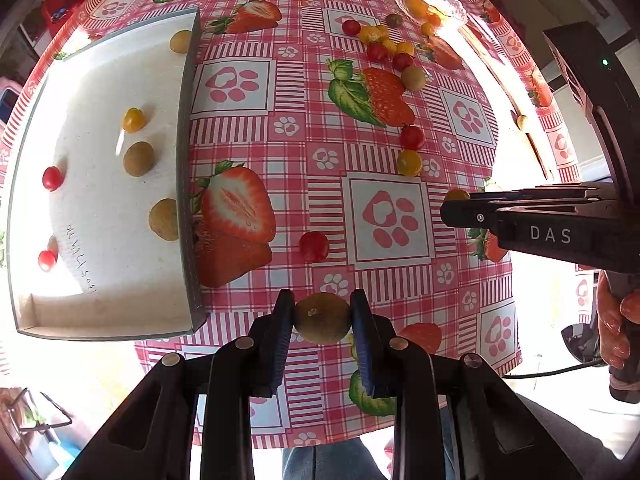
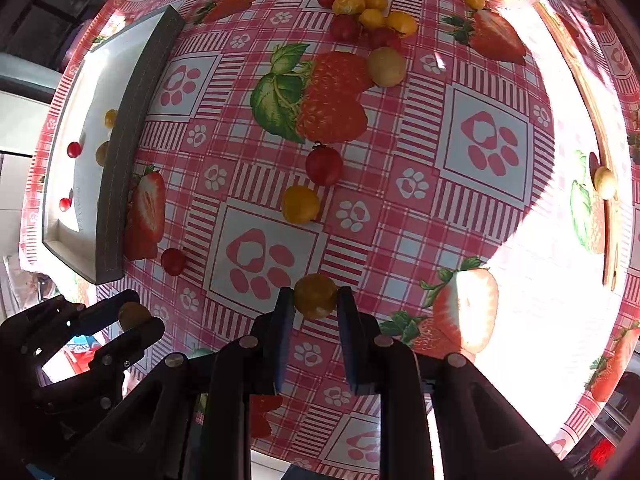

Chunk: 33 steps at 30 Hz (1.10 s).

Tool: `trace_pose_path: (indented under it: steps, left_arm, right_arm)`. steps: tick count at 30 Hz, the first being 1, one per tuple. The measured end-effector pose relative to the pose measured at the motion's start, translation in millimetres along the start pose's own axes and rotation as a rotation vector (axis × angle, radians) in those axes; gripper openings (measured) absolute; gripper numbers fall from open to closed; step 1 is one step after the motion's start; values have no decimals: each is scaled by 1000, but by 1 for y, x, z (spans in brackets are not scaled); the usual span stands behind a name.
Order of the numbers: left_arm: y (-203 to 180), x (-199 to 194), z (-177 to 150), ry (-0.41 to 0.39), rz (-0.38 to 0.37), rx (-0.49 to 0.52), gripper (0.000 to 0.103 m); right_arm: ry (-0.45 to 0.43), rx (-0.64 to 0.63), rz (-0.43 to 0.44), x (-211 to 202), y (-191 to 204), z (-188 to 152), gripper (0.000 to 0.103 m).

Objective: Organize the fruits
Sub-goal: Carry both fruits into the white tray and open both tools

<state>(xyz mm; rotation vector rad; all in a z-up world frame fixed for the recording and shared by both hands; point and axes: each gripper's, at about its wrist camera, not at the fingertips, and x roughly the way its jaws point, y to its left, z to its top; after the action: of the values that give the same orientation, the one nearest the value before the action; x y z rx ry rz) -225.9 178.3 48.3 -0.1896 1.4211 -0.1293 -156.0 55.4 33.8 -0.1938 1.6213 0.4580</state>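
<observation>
My left gripper [image 1: 322, 316] is shut on a brown-green round fruit [image 1: 322, 318], held above the table's near edge, right of the white tray [image 1: 186, 152]. The tray holds several small fruits: red and yellow tomatoes and brown ones. My right gripper [image 2: 316, 300] is shut on a yellow-orange tomato [image 2: 315, 295] above the table. The left gripper [image 2: 138, 320] with its fruit also shows in the right wrist view at the lower left. The right gripper [image 1: 452, 204] shows in the left wrist view at the right.
Loose fruits lie on the strawberry-print tablecloth: a red tomato [image 1: 314, 246], a red and yellow pair [image 1: 410, 150], a cluster [image 1: 384, 46] farther back. A clear glass dish [image 1: 430, 0] with orange fruits stands at the far right. A pale fruit [image 2: 604, 182] lies near the right edge.
</observation>
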Motion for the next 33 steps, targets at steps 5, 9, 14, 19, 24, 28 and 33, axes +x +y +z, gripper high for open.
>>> trace_pose_path:
  steps: [5, 9, 14, 19, 24, 28, 33]
  left_arm:
    - [15, -15, 3, -37, 2, -20, 30]
    - [30, -31, 5, -76, 5, -53, 30]
    - [51, -46, 7, -117, 24, -104, 30]
    - [77, -55, 7, -148, 55, -155, 30]
    - [109, -59, 8, -156, 101, -205, 30]
    - [134, -56, 11, -158, 127, -246, 30]
    - [154, -43, 19, -143, 175, -260, 30]
  right_arm:
    - [-17, -8, 12, -16, 1, 8, 24]
    - [-34, -42, 20, -28, 10, 17, 24]
    - [-50, -100, 26, -39, 32, 32, 24]
    - [-68, -163, 33, -50, 58, 43, 24]
    - [-83, -212, 40, -47, 96, 63, 24]
    - [-88, -242, 46, -44, 118, 78, 24]
    - [-87, -262, 56, -38, 139, 97, 24]
